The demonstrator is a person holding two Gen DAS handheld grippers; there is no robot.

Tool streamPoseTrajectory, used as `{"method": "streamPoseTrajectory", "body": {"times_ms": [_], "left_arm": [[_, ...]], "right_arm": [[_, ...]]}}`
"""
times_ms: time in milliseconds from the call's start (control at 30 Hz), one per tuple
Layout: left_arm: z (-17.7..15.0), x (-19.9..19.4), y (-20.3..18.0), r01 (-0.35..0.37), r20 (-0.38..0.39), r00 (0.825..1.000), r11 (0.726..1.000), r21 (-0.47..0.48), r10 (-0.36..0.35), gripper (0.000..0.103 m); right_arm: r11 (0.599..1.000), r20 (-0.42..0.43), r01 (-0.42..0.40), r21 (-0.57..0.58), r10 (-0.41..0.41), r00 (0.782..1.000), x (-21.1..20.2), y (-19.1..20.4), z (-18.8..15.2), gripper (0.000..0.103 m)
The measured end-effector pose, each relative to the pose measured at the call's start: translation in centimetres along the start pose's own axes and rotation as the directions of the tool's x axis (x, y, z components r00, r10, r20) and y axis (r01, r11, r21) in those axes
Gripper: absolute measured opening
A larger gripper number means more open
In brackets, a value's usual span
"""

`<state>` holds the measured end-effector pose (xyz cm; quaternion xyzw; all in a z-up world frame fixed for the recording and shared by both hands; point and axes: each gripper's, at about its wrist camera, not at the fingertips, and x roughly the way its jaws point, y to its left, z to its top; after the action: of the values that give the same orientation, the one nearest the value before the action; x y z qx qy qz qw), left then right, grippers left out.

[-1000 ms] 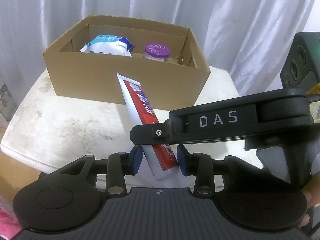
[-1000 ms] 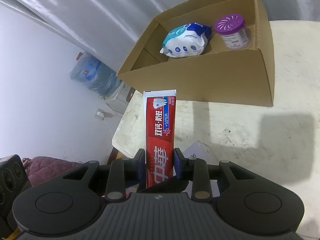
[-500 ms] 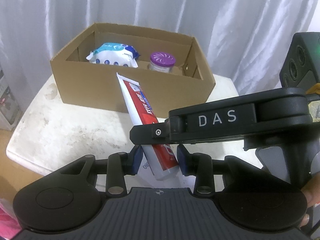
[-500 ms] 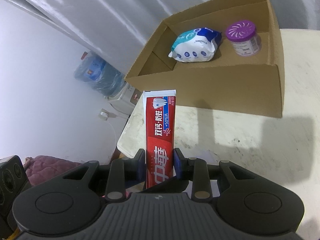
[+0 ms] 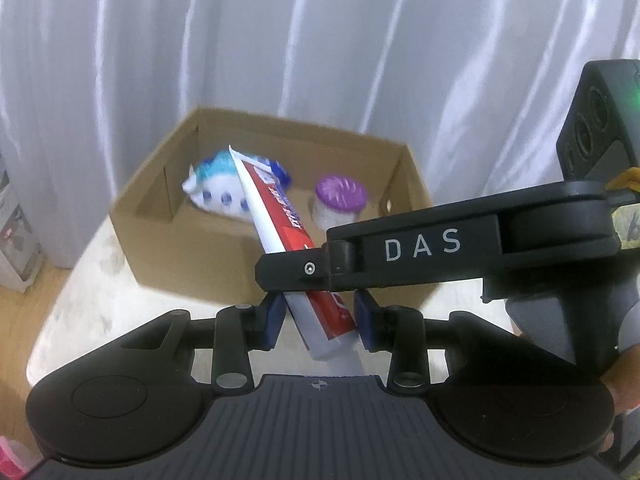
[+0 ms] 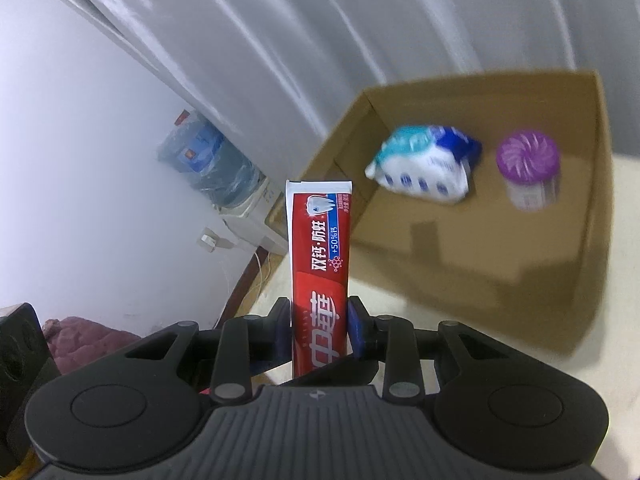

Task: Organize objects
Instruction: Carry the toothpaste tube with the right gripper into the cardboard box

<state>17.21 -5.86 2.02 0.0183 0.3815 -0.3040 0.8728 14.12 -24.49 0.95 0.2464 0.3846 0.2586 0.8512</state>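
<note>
Red-and-white laminated toothpaste tube (image 6: 320, 256), flat and crimped at its far end, is held by both tools at once. In the right wrist view it is clamped between the blue pads of the right hand-held gripper (image 6: 319, 322), closed on its lower body, and stands toward 12 o'clock. In the left wrist view the left hand-held gripper (image 5: 319, 314) is closed on the cap end of the same tube (image 5: 280, 216), whose body slants toward 11 o'clock, with the right tool's black finger lying across it from 3 o'clock.

Corrugated brown cardboard box (image 5: 192, 240), open-topped and rectangular, sits on a mottled off-white desk (image 5: 80, 300). A soft white, teal and blue plastic pack (image 6: 424, 168) and a squat round jar with a purple swirl-vented lid (image 6: 528, 160) lie inside it, apart from each other.

Compared with a second ago, the box interior is seen from higher, its floor more exposed; the tube tip now overlaps the pack in the left view. Both grips are unchanged.

Writing: "DAS" (image 5: 422, 246) in white on the black finger; Chinese characters and "+50%" on the tube. Pleated white satin curtain (image 5: 320, 40) forms the backdrop.
</note>
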Motion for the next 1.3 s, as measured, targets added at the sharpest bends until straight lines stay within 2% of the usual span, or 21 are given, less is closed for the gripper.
{"method": "streamPoseTrajectory", "body": {"times_ms": [233, 367, 500, 667, 867, 1033, 1167, 1300], "left_arm": [[4.8, 2.3, 2.1, 0.009, -0.009, 1.0, 0.996, -0.094, -0.01, 0.036], [6.8, 4.2, 3.6, 0.015, -0.039, 0.999, 0.987, -0.162, -0.022, 0.037], [7.6, 6.5, 5.6, 0.025, -0.094, 0.994, 0.97, -0.24, -0.049, 0.037], [7.5, 8.9, 7.0, -0.002, -0.149, 0.988, 0.956, -0.293, -0.044, 0.038], [7.2, 10.7, 8.3, -0.044, -0.188, 0.982, 0.948, -0.317, -0.017, 0.039], [7.7, 10.8, 7.4, -0.072, -0.192, 0.981, 0.96, -0.272, 0.02, 0.04], [7.8, 10.3, 7.4, -0.041, -0.173, 0.985, 0.961, -0.272, -0.007, 0.044], [7.6, 9.3, 7.1, -0.043, -0.144, 0.99, 0.969, -0.241, 0.008, 0.05]], "right_arm": [[0.999, -0.057, 0.008, -0.048, -0.011, 0.998, 2.5, 0.4, 6.2, 0.034], [0.998, -0.138, 0.005, -0.057, -0.013, 0.99, 4.9, -0.2, 9.5, 0.034], [1.0, -0.243, -0.007, -0.026, 0.001, 0.97, 7.8, -1.6, 11.6, 0.034], [1.0, -0.342, -0.011, 0.009, 0.014, 0.94, 11.3, -3.4, 12.3, 0.034], [0.999, -0.411, -0.013, 0.048, 0.032, 0.911, 14.6, -5.0, 12.5, 0.034], [1.0, -0.422, 0.004, 0.014, 0.002, 0.907, 16.2, -5.1, 12.8, 0.034], [0.999, -0.42, 0.045, -0.026, -0.051, 0.906, 16.8, -5.3, 12.8, 0.034], [0.999, -0.408, 0.035, -0.015, -0.038, 0.912, 16.0, -5.4, 12.7, 0.034]]}}
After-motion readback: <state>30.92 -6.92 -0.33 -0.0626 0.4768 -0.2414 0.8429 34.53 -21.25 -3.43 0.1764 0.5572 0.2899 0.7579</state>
